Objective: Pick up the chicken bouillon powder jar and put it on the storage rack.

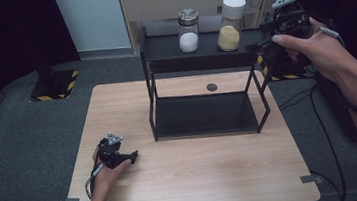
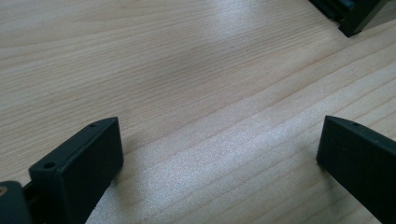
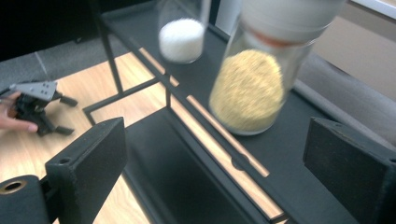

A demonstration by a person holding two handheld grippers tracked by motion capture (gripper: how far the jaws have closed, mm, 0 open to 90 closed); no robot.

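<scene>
Right gripper [image 3: 215, 154] is held at the right end of the two-tier black rack [image 1: 201, 53], jaws spread wide, nothing between them. The jar of yellow grains [image 3: 247, 88] stands upright on the rack's top shelf, straight ahead of the jaws and just beyond them; its long axis is vertical. The jar of white powder [image 3: 181, 37] stands farther along the same shelf. Left gripper [image 2: 219, 154] rests on the wooden table [image 1: 200, 178] in front of the rack, jaws spread and empty, well apart from it. The right hand is the nearer one.
</scene>
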